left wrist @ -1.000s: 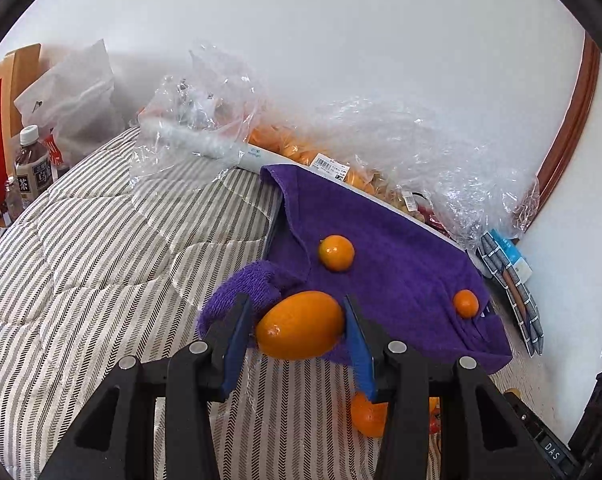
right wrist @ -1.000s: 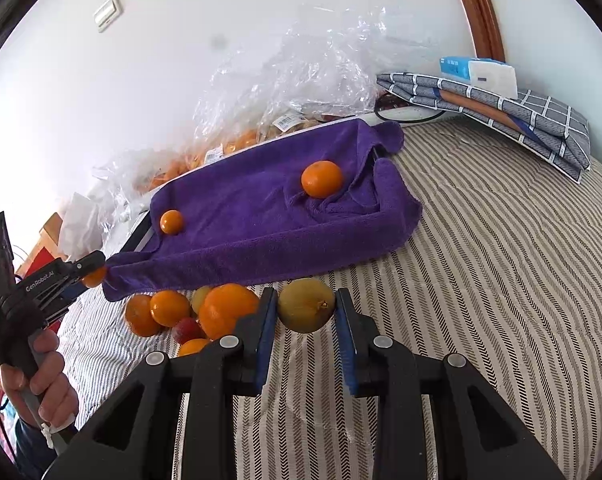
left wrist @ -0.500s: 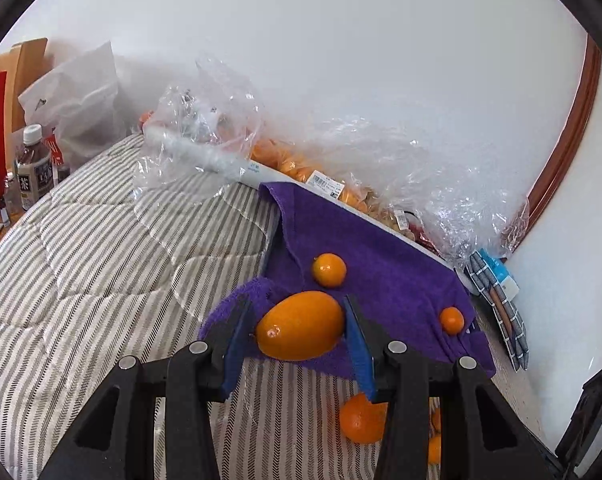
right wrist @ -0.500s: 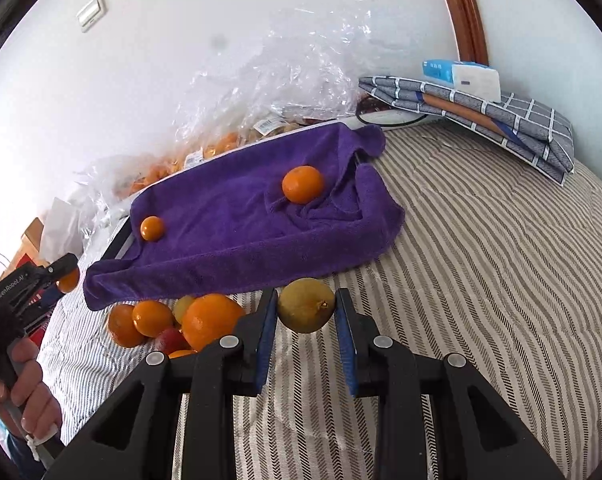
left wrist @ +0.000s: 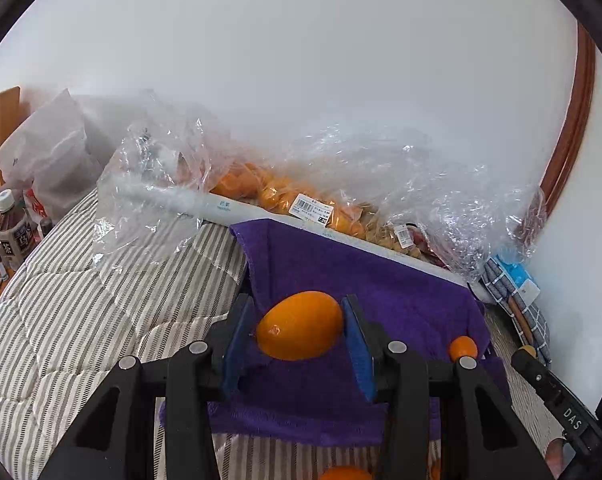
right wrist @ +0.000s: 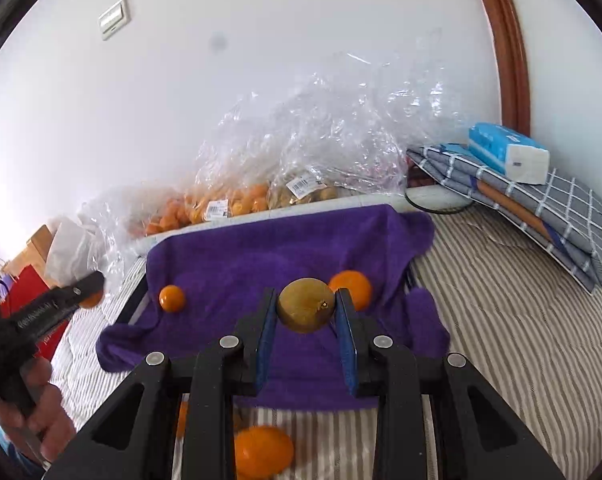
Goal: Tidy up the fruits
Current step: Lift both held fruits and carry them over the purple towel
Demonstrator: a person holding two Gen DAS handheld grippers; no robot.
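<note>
My left gripper (left wrist: 299,330) is shut on a large oval orange fruit (left wrist: 301,325) and holds it above the near left part of the purple towel (left wrist: 381,300). A small orange (left wrist: 463,348) lies on the towel at the right. My right gripper (right wrist: 306,310) is shut on a yellow-green round fruit (right wrist: 306,305) above the towel (right wrist: 261,264). On that towel lie a small orange (right wrist: 171,298) at the left and a bigger orange (right wrist: 353,287) just behind my fruit. Loose oranges (right wrist: 263,452) lie on the striped bed below my right gripper.
Clear plastic bags of oranges (left wrist: 269,196) and other fruit (right wrist: 237,204) line the wall behind the towel. Folded grey checked cloth with a tissue pack (right wrist: 509,152) lies at the right. Bottles (left wrist: 15,232) and a white bag (left wrist: 49,156) stand at the left.
Both grippers have moved forward over the purple towel, each still holding its fruit. The loose fruit pile has dropped to the bottom of the views.
</note>
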